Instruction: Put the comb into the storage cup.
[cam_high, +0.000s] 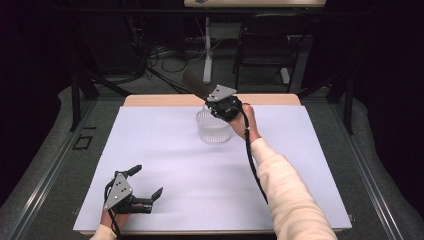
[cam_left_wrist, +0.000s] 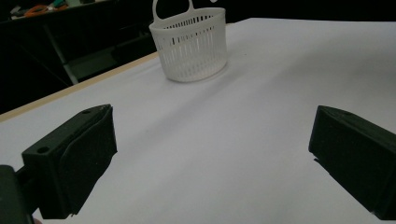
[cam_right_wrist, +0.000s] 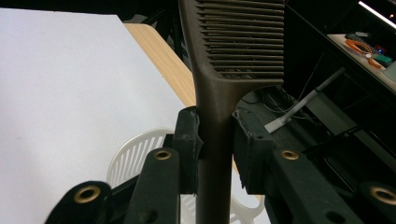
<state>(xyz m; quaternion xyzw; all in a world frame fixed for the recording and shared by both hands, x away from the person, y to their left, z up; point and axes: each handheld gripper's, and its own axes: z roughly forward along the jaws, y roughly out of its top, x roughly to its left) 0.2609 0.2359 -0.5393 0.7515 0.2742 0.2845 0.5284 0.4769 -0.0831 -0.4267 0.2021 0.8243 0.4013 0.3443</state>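
Observation:
A dark brown comb (cam_high: 195, 83) sticks up and to the far left out of my right gripper (cam_high: 220, 103), which is shut on its handle. In the right gripper view the comb (cam_right_wrist: 233, 42) rises between the two pads, teeth at the top, and my right gripper (cam_right_wrist: 215, 135) pinches the narrow handle. Directly beneath it a white slotted plastic basket (cam_high: 214, 128) stands upright on the white sheet; its rim (cam_right_wrist: 130, 154) shows under the jaws. My left gripper (cam_high: 147, 181) rests near the front left, open and holding nothing. It faces the basket (cam_left_wrist: 191, 44) from far off, jaws wide apart (cam_left_wrist: 210, 154).
The white sheet (cam_high: 170, 160) covers most of the table, with a wooden edge (cam_high: 155, 100) at the far side. Beyond it are a dark chair (cam_high: 260, 50), a white desk leg (cam_high: 207, 50) and cables on the floor.

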